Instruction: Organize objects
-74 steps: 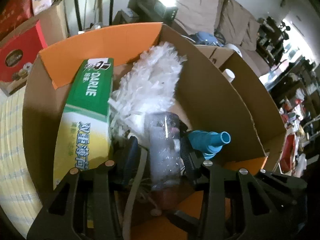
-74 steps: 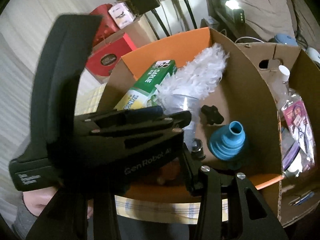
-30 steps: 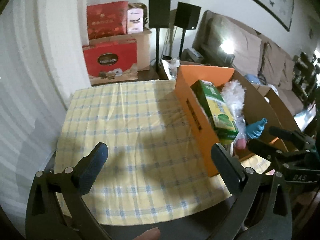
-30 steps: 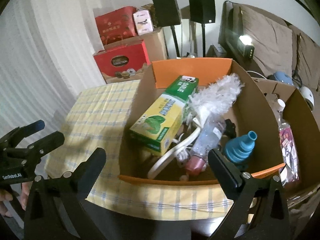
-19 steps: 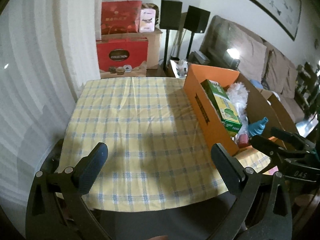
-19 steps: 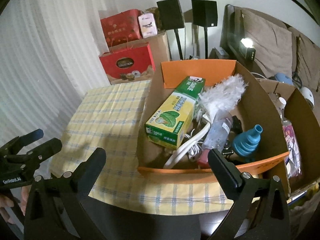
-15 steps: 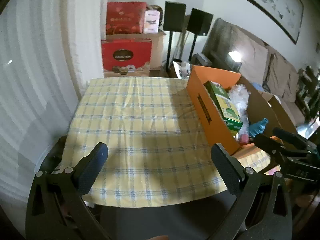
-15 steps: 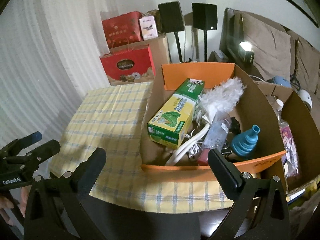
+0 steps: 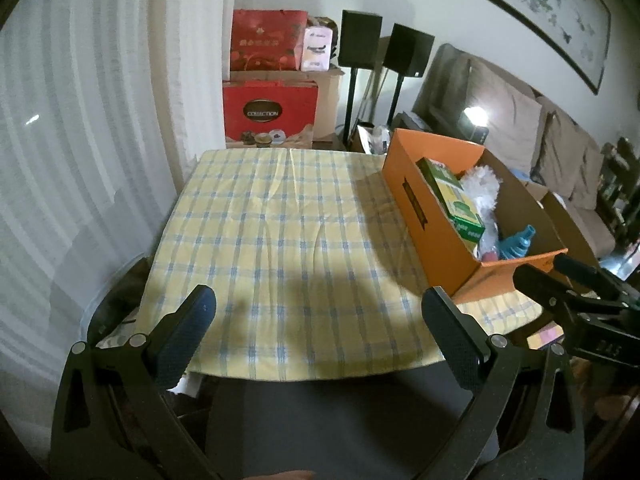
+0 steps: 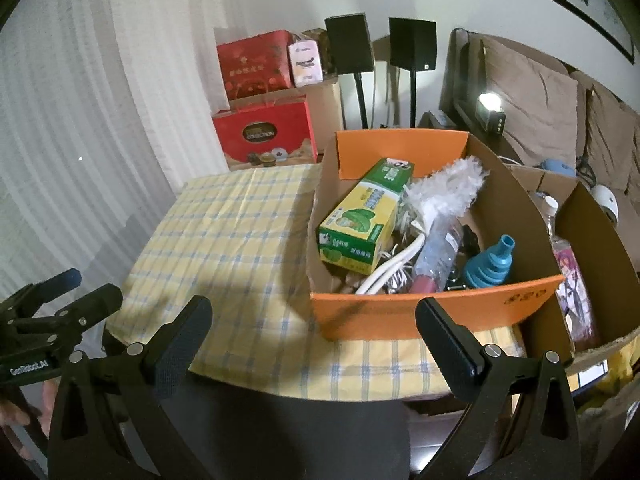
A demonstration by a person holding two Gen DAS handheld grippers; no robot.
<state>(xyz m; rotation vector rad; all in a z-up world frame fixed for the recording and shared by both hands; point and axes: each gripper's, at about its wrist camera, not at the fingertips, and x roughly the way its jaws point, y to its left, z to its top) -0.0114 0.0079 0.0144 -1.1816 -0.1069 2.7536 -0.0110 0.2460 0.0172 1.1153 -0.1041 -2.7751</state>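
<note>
1. Right wrist view: the green and yellow carton reads "DARLIE" along its top face; further print on it is too small to read. It leans against the left wall of the orange cardboard box, at about 12 o'clock from the right gripper.
2. Faint dark lettering marks the box's front flap at its right end, illegible. A black emblem on its long side shows in the left wrist view, also unreadable.
3. Beyond the table, the red gift box carries an oval label reading "COLLECTION"; the red bag above it bears gold characters I cannot make out.
4. Inside the box lie a fluffy white duster, a clear crinkled plastic bottle with a pink end, a ribbed teal funnel-shaped piece and a white cord. Their lower parts are hidden by the front flap.
5. Checked yellow-and-blue cloth covers the table, creased down its middle.
6. Left gripper has its textured pads spread wide, holding nothing, with the box at 2 o'clock.
7. Right gripper's fingers likewise stand wide apart, empty. "GenRobot.AI" is printed on the left tool at 9 o'clock.
</note>
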